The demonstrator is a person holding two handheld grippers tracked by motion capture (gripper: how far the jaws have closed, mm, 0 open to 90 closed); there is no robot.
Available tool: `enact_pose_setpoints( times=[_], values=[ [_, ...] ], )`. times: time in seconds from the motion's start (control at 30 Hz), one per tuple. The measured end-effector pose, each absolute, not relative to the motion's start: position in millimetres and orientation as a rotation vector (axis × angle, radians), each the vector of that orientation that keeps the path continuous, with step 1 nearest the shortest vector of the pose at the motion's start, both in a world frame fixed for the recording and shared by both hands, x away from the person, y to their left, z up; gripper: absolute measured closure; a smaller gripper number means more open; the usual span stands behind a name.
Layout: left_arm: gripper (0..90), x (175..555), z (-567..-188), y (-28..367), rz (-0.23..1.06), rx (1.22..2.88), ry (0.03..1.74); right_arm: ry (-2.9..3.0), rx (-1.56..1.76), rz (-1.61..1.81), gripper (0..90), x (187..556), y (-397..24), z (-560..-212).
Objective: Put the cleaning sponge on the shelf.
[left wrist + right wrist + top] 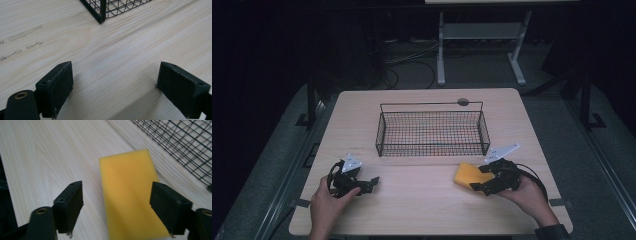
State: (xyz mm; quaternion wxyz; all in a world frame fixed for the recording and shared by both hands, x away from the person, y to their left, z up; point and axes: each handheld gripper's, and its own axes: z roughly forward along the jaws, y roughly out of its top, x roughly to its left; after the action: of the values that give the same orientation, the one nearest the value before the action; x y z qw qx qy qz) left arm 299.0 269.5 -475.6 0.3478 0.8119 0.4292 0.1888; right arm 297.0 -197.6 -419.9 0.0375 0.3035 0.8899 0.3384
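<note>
Nearest the person, at the front of the table (pixel 422 210), the left gripper (pixel 371 183) is held low over bare wood in the left hand (pixel 326 202); its jaws are seen spread wide in the left gripper view, with nothing but tabletop between the pads (pixel 58 87). On the right side, the right gripper (pixel 478 180) is held in the right hand (pixel 529 194), a cable looping from its body. In the right gripper view its jaws are seen spread apart, and a yellow sponge (pixel 131 195) is seen lying flat on the wood between them; a gap is visible on the left side, while contact at the right pad cannot be told for certain. No pinch is observed. From the high view the sponge (pixel 470 175) is noted just in front of the gripper tips, near the right front corner of the basket. Farther back, a black wire basket (pixel 432 131) is seen standing upright in the middle of the table, apart from the sponge. Beyond the table edge, a white frame (pixel 477 35) and cables are noted on the dark floor.
</note>
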Motion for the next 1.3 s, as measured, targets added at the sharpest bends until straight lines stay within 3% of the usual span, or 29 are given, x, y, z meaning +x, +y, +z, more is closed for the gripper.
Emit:
enact_pose_setpoints(
  times=[0.2,0.73,1.3],
  values=[
    [12.5,299,-476,269,0.49,2.104,1.114,2.735,0.929,0.985,15.8,300,-201,-418],
    [12.5,299,-476,269,0.489,2.105,1.113,2.797,0.821,0.775,4.1,315,-197,-413],
    [12.5,299,-475,270,0.488,2.108,1.114,2.881,0.753,0.682,3.1,329,-175,-428]
  ],
)
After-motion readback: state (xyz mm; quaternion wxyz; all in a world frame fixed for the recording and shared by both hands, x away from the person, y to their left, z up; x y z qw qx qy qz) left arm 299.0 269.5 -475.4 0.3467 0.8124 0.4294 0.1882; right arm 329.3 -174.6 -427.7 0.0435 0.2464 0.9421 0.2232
